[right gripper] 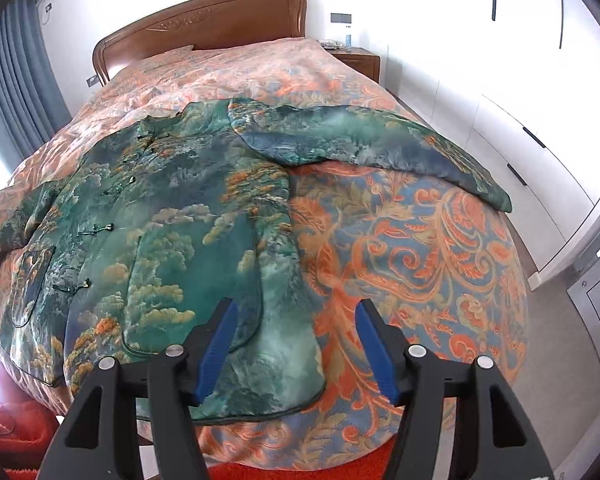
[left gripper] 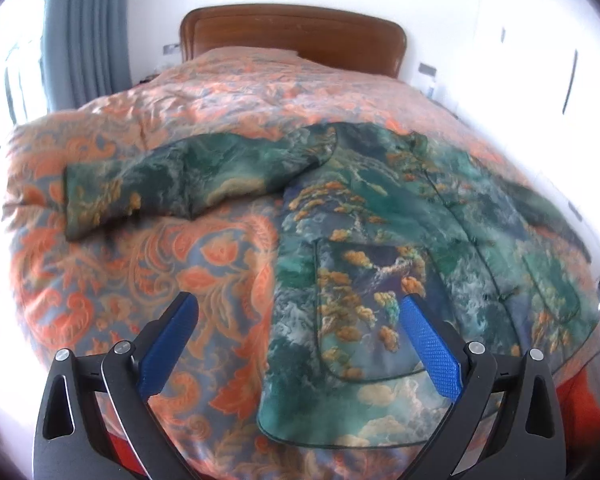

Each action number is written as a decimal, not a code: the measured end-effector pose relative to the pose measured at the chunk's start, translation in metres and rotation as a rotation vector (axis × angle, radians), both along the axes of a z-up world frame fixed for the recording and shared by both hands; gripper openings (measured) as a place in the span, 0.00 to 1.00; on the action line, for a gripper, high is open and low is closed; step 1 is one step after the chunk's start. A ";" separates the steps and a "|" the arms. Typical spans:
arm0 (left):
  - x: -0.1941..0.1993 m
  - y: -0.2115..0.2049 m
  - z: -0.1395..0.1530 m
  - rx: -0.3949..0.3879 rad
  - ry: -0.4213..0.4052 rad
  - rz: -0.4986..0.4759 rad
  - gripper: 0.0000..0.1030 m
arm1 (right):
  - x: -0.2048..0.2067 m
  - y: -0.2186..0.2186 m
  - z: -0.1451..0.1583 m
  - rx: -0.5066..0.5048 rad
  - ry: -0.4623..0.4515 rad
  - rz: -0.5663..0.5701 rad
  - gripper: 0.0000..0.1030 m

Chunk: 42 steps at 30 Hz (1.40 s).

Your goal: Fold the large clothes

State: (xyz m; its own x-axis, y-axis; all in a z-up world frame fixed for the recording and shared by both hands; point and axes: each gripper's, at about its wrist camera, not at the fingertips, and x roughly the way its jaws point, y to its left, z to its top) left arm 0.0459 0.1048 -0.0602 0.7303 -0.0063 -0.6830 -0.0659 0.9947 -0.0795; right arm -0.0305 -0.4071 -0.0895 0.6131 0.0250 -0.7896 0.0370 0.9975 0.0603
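A large green jacket (left gripper: 380, 208) with an orange tree and cloud print lies flat, front up, on the bed, buttons down its middle. One sleeve (left gripper: 160, 176) stretches out to the left in the left wrist view; the other sleeve (right gripper: 360, 140) stretches right in the right wrist view. My left gripper (left gripper: 299, 300) hovers open over the jacket's near left hem edge, holding nothing. My right gripper (right gripper: 296, 304) hovers open over the near right hem edge of the jacket (right gripper: 172, 208), its blue pads apart and off the cloth.
The jacket rests on an orange and blue patterned quilt (left gripper: 140, 260) covering the bed, with a wooden headboard (left gripper: 292, 36) at the far end. Grey curtains (left gripper: 84, 32) hang at the left. White wardrobes (right gripper: 500, 80) and a nightstand (right gripper: 360, 62) stand to the right. A red rug (right gripper: 20, 432) lies below the bed's foot.
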 end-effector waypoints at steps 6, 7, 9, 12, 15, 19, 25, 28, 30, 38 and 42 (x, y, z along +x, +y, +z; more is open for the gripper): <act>-0.006 -0.013 -0.007 0.061 0.037 -0.025 0.99 | -0.001 0.014 0.006 -0.013 -0.020 0.017 0.61; -0.006 -0.014 -0.007 0.071 0.039 -0.025 0.99 | -0.001 0.015 0.008 -0.020 -0.026 0.019 0.61; -0.009 -0.016 -0.006 0.080 0.036 -0.038 0.99 | -0.001 0.017 0.011 -0.028 -0.038 0.019 0.61; -0.011 -0.018 -0.001 0.087 0.018 -0.043 0.99 | 0.001 0.014 0.015 -0.027 -0.057 0.008 0.61; -0.013 -0.018 0.004 0.066 0.005 -0.052 0.99 | 0.006 0.009 0.020 -0.032 -0.073 -0.019 0.61; -0.008 -0.017 0.004 0.062 0.024 -0.038 0.99 | 0.010 -0.013 0.039 -0.020 -0.147 -0.088 0.61; -0.002 -0.018 0.007 0.017 0.042 -0.010 0.99 | 0.013 -0.092 0.078 0.076 -0.372 -0.225 0.67; 0.001 -0.023 0.008 0.027 0.043 -0.001 0.99 | 0.031 -0.137 0.074 0.190 -0.344 -0.258 0.67; 0.005 -0.029 0.007 0.038 0.053 0.000 0.99 | 0.041 -0.169 0.064 0.315 -0.331 -0.307 0.67; 0.017 -0.054 0.005 0.082 0.086 -0.020 0.99 | 0.071 -0.239 -0.027 0.717 -0.237 -0.517 0.67; 0.021 -0.065 0.008 0.115 0.089 -0.025 0.99 | 0.087 -0.263 -0.082 0.871 -0.211 -0.675 0.67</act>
